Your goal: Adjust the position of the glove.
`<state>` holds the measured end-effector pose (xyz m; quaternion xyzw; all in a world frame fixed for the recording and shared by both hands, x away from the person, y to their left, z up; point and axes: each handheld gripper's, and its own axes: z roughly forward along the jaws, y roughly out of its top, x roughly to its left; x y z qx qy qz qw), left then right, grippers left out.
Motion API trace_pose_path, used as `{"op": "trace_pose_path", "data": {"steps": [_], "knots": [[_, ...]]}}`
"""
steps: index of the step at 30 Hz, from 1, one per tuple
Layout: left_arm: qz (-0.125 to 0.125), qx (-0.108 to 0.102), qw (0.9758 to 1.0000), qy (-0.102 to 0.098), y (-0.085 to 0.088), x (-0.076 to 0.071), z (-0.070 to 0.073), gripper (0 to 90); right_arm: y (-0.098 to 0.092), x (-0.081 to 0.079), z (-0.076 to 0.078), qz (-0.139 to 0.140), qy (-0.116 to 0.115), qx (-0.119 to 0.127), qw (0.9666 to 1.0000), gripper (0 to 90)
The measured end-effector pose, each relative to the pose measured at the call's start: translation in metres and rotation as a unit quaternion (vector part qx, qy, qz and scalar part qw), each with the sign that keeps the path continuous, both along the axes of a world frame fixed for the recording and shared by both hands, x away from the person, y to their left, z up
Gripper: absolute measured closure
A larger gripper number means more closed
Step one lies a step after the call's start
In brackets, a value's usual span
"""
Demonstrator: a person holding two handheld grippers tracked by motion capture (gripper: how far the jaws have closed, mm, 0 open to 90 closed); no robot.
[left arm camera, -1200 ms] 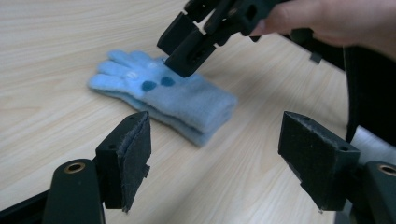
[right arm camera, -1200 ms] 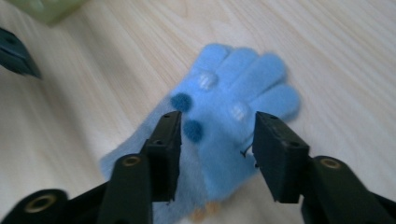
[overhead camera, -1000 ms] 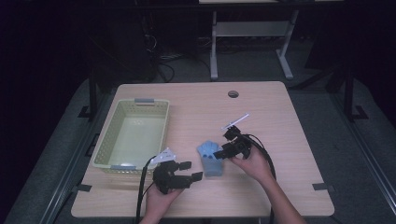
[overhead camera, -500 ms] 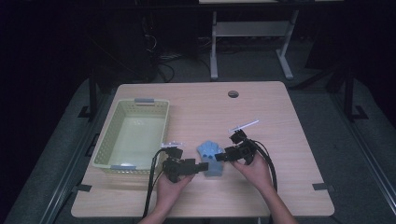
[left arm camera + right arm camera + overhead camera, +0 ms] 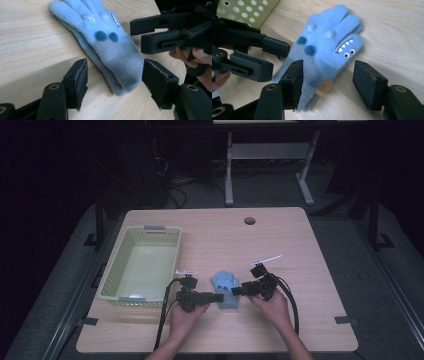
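A fuzzy light-blue glove with a monster face and dark blue spots lies flat on the wooden table, fingers pointing away from the person. In the left gripper view the glove has its cuff end between the open jaws of my left gripper, not pinched. My right gripper is open too, its jaws either side of the glove near the thumb and cuff. From above, the left gripper and right gripper face each other across the cuff.
A pale green plastic basket stands at the table's left, close to the left hand, and its holed wall appears in the right gripper view. A round cable hole sits at the far middle. Cables trail from both grippers toward the front edge.
Both grippers have moved in on the glove's cuff end. The left one came forward and right, and the right one came down toward the person. The glove has stayed put.
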<state>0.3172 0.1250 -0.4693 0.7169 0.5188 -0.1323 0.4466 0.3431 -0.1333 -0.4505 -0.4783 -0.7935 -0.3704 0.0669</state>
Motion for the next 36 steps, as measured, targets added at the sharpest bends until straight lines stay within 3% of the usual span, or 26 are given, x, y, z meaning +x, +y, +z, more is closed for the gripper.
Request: {"op": "trace_pose_path", "data": {"steps": [4, 12, 15, 21, 24, 29, 36], "knots": [[0.002, -0.017, 0.9996, 0.023, 0.000, 0.003, -0.003, 41.5, -0.001, -0.002, -0.005, -0.006, 0.007, 0.013, 0.9999, 45.5], [0.005, -0.020, 0.9991, 0.036, -0.002, 0.005, -0.008, 48.3, 0.001, -0.001, -0.009, -0.013, 0.015, 0.023, 0.9995, 50.1], [0.003, -0.016, 0.9993, 0.033, -0.003, 0.005, -0.009, 55.2, 0.002, -0.001, -0.010, -0.015, 0.015, 0.021, 0.9996, 52.6], [0.003, -0.019, 0.9991, 0.038, -0.004, 0.005, -0.009, 55.5, 0.006, -0.002, -0.013, -0.017, 0.015, 0.017, 0.9996, 55.4], [0.004, -0.017, 0.9993, 0.034, -0.008, 0.003, -0.007, 48.6, 0.005, -0.004, -0.015, -0.024, 0.016, 0.020, 0.9994, 56.1], [0.005, -0.020, 0.9992, 0.034, -0.010, 0.004, -0.009, 54.1, 0.001, -0.007, -0.019, -0.034, 0.021, 0.043, 0.9983, 59.7], [-0.009, -0.021, 0.9992, 0.032, -0.013, 0.004, -0.011, 59.3, 0.005, -0.010, -0.019, -0.035, 0.018, 0.037, 0.9985, 64.8]]}}
